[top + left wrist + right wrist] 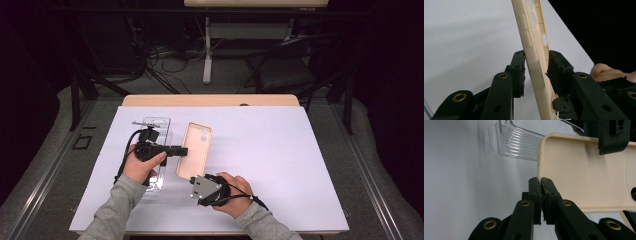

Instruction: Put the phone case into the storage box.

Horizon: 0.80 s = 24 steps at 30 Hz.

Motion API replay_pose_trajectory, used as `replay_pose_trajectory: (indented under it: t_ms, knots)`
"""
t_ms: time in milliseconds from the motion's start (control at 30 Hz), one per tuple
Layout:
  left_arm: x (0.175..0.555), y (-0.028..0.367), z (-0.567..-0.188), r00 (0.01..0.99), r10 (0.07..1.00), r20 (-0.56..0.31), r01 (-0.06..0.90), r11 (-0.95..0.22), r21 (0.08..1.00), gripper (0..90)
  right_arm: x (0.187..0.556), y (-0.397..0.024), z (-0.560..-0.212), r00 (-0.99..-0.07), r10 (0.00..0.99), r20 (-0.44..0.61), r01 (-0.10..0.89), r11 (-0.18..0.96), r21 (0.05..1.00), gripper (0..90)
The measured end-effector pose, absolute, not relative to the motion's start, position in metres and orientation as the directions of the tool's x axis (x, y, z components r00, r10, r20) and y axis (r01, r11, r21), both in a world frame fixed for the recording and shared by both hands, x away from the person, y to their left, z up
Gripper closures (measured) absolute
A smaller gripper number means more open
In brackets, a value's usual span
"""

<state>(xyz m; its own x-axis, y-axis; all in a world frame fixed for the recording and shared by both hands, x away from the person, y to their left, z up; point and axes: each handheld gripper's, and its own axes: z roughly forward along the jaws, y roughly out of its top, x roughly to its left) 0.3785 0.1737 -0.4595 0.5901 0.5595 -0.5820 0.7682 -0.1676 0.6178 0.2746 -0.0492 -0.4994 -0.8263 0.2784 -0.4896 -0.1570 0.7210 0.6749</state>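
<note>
A cream phone case [195,145] lies open side up on the white sheet [280,165]. My left gripper [184,150] reaches in from the left. Its jaws stand on either side of the case's long left wall [530,47], and both pads [520,67] touch it. My right gripper [193,178] comes from the near side and is shut on the case's near rim [564,152], at the corner. In the right gripper view its own tips [541,185] pinch that rim, and the left gripper [614,135] shows farther off at the top right.
A clear plastic package tray [157,125] lies just left of the case, partly under the left hand [142,167]; it is also in the right gripper view [516,145]. The table's wooden far edge [210,100] lies beyond the sheet, with a dark chair [287,70] and cables behind.
</note>
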Motion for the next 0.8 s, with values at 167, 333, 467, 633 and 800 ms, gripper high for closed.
replay_pose_trajectory:
  t_ms: [167,333,467,633,800]
  knots:
    - [0.3785,0.1735,-0.4602,0.585,0.562,-0.585,0.773,-0.166,0.613,69.9,0.2737,-0.0488,-0.4993,-0.827,0.281,-0.486,-0.155,0.718,0.678,87.9]
    - [0.3790,0.1750,-0.4605,0.578,0.564,-0.590,0.775,-0.152,0.613,72.1,0.2735,-0.0488,-0.4990,-0.825,0.279,-0.492,-0.161,0.718,0.678,88.0]
    - [0.3789,0.1746,-0.4610,0.576,0.563,-0.593,0.777,-0.151,0.611,74.3,0.2734,-0.0483,-0.4994,-0.825,0.277,-0.492,-0.162,0.718,0.677,87.9]
    - [0.3792,0.1750,-0.4612,0.572,0.560,-0.599,0.781,-0.148,0.607,75.2,0.2735,-0.0479,-0.4998,-0.825,0.276,-0.494,-0.163,0.720,0.675,87.9]
    - [0.3797,0.1754,-0.4622,0.566,0.557,-0.608,0.786,-0.141,0.603,75.8,0.2730,-0.0473,-0.5002,-0.824,0.277,-0.494,-0.162,0.720,0.675,88.0]
